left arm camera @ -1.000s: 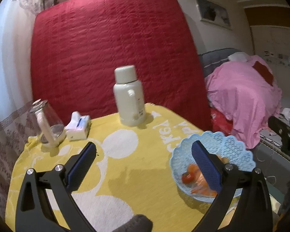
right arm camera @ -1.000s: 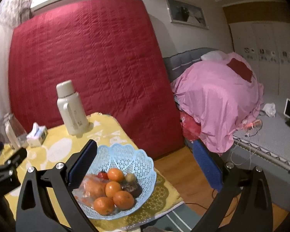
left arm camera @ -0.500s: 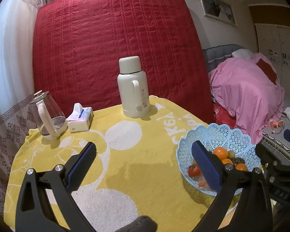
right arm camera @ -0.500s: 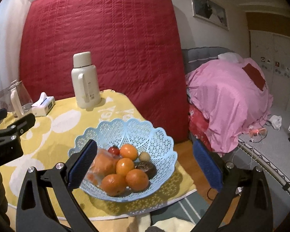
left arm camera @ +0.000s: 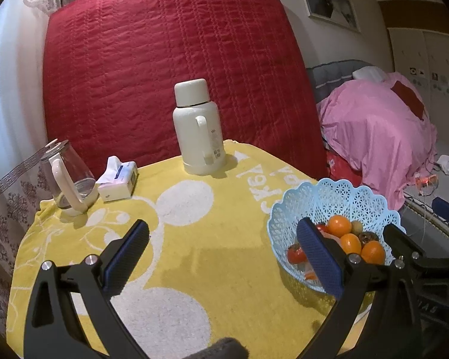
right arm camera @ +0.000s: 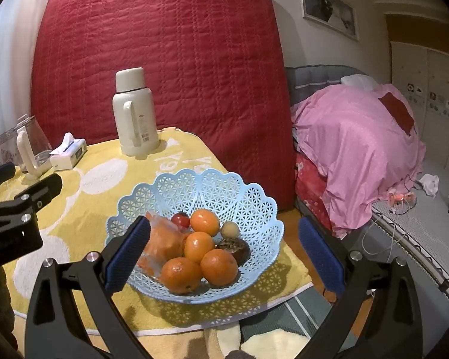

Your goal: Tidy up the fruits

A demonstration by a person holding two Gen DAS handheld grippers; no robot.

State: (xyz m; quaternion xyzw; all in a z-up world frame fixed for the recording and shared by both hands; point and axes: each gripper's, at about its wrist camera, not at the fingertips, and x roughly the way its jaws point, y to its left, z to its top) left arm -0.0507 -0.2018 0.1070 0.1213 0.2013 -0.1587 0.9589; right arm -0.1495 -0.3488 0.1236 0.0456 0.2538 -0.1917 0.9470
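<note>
A light blue lattice basket [right arm camera: 194, 191] stands at the right front corner of the yellow-clothed table [left arm camera: 194, 254]. It holds several oranges [right arm camera: 218, 266], a small red fruit [right arm camera: 180, 220], a pale round fruit [right arm camera: 230, 229], a dark brown fruit [right arm camera: 235, 246] and an orange item in a clear bag [right arm camera: 161, 242]. My right gripper [right arm camera: 224, 229] hovers open just in front of and above the basket, holding nothing. My left gripper [left arm camera: 221, 233] is open over the middle of the cloth, left of the basket [left arm camera: 338, 197], with nothing between its fingers.
A white thermos jug [left arm camera: 199, 128] stands at the back of the table. A glass kettle [left arm camera: 66, 179] and a tissue box [left arm camera: 119, 178] sit at the back left. A red quilt hangs behind, and a pink-covered bed [left arm camera: 374, 137] lies to the right.
Both grippers have come in closer over the table. The right one swung left until the basket sat between its fingers in view. Both stayed open.
</note>
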